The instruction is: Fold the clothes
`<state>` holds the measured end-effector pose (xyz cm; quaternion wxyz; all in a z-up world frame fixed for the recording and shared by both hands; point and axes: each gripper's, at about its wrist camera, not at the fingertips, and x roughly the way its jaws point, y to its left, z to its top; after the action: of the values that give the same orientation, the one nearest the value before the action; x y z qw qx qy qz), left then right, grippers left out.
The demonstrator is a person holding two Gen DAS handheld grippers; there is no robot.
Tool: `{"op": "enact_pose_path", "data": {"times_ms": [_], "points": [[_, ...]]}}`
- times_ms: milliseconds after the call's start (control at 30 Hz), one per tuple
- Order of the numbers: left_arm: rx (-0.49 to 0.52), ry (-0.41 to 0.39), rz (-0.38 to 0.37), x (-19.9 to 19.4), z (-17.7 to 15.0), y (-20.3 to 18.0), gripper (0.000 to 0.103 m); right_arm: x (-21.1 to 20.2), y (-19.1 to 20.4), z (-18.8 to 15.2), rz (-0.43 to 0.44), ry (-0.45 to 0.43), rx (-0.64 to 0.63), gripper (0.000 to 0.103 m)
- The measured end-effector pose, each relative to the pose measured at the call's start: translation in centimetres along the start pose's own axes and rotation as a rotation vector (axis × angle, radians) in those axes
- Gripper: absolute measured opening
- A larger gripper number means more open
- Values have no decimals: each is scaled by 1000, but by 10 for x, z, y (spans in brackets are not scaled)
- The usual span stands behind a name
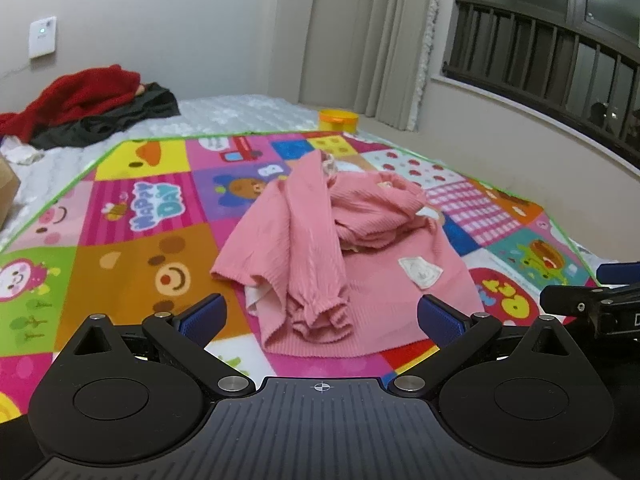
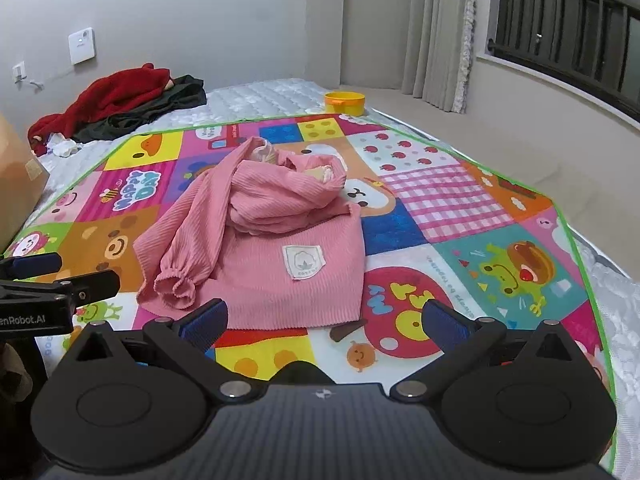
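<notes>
A pink ribbed sweater (image 1: pixel 320 248) lies crumpled on the colourful cartoon play mat (image 1: pixel 132 264), one sleeve draped over its body, a white label showing. It also shows in the right wrist view (image 2: pixel 272 256), on the mat (image 2: pixel 440 200). My left gripper (image 1: pixel 322 320) is open and empty, just in front of the sweater's near hem. My right gripper (image 2: pixel 324 322) is open and empty, near the sweater's lower right hem. The right gripper shows at the right edge of the left view (image 1: pixel 600 300), the left gripper at the left edge of the right view (image 2: pixel 48 280).
The mat lies on a white quilted mattress (image 2: pixel 272 96). A red garment (image 1: pixel 76 100) and a dark garment (image 1: pixel 116 120) are piled at the back left. A yellow tub (image 1: pixel 338 119) stands at the mat's far edge. A cardboard box (image 2: pixel 16 184) stands left. Wall, curtains and a railed window lie behind.
</notes>
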<state>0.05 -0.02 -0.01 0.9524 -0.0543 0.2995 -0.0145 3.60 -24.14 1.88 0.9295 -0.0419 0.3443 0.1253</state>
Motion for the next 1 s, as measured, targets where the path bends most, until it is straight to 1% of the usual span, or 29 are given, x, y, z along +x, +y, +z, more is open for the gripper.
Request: {"op": "enact_pose_path", "data": {"times_ms": [200,367,733,1000], "points": [[-29,26,11,5,-1,0,103,1,-7,5,14,11,12,103],[-56,42,4,11,-4,6,103,2,-4,-2,9,7,15,103],[-58,61,5,12,-1,6,103,4,-5,-1,6,15,23,103],[-60,60,4,12,-4,7,103,4,-5,-1,1,18,26,103]]}}
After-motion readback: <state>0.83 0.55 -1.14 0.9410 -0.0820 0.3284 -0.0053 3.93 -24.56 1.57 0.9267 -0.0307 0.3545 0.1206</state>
